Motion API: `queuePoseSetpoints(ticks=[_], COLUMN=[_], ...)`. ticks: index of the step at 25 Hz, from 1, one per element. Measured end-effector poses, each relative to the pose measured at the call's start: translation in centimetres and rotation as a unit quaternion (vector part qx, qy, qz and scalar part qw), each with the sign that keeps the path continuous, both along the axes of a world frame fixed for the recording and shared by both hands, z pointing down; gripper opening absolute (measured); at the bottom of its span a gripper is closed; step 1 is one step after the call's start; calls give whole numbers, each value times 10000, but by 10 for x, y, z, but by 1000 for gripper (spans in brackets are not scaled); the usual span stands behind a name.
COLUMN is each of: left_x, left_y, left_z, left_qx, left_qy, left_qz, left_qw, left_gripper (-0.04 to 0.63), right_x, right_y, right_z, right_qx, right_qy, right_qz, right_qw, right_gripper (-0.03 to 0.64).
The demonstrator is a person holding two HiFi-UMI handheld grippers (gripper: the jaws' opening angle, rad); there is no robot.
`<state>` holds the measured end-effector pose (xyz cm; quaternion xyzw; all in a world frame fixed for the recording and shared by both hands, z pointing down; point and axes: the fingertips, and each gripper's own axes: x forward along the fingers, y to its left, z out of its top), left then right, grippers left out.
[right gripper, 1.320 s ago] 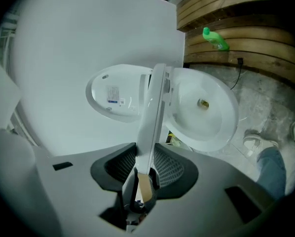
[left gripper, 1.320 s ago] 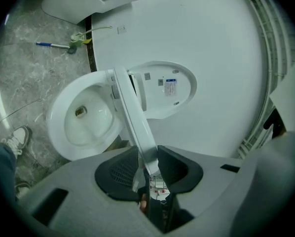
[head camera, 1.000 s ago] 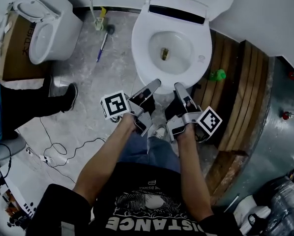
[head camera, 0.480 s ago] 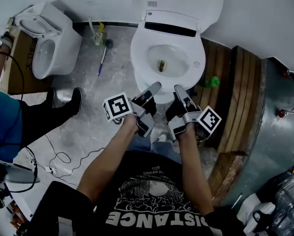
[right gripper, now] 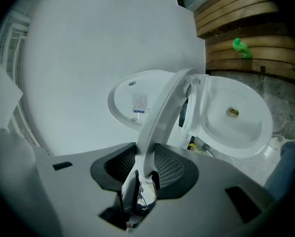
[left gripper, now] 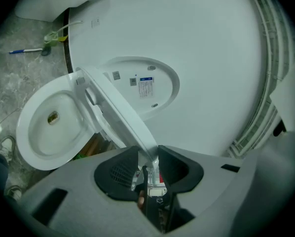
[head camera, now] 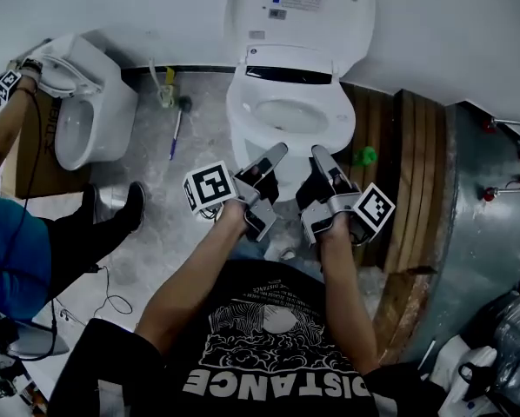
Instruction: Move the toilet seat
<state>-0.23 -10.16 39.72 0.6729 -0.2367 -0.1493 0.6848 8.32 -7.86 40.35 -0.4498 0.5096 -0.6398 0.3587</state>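
The white toilet point(head camera: 288, 133) stands against the wall with its lid point(head camera: 299, 7) upright. Its seat ring point(head camera: 290, 111) is lifted off the bowl at the front. My left gripper point(head camera: 273, 155) is shut on the seat's front rim, and my right gripper point(head camera: 319, 155) is shut on the same rim beside it. In the left gripper view the seat point(left gripper: 118, 115) runs as a tilted white band from the hinge into the gripper point(left gripper: 148, 157), with the bowl point(left gripper: 51, 127) below left. In the right gripper view the seat point(right gripper: 162, 117) arches into the gripper point(right gripper: 145, 159), bowl point(right gripper: 236, 117) at right.
A second toilet point(head camera: 82, 102) stands on a box at the left, with a toilet brush point(head camera: 177, 120) on the floor between. Wooden slats point(head camera: 416, 172) and a small green object point(head camera: 363, 155) lie right of the bowl. Another person point(head camera: 16, 233) stands at the left. Cables point(head camera: 112, 298) trail there.
Both grippers have risen together with the seat's front rim, tilting the seat up from the bowl. The person at the left has come further into view.
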Motion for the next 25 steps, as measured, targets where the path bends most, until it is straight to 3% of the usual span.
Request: queuePoseSetpoints(ticks=[19,25], left_x=[2,17], left_y=[-27,-80], left_z=[-78,-82], left_qx=[584,641], left_qy=[567,515], left_qz=[125,27], left_qw=[9966,9966], left_gripper=[138,133], right_x=[2,17], right_y=[-32,-83], right_z=[-79,-83], right_qx=[1002,1051], right_qy=[107,-36], right_qz=[309,284], right_qw=[9944,9941], right_gripper=[144,144])
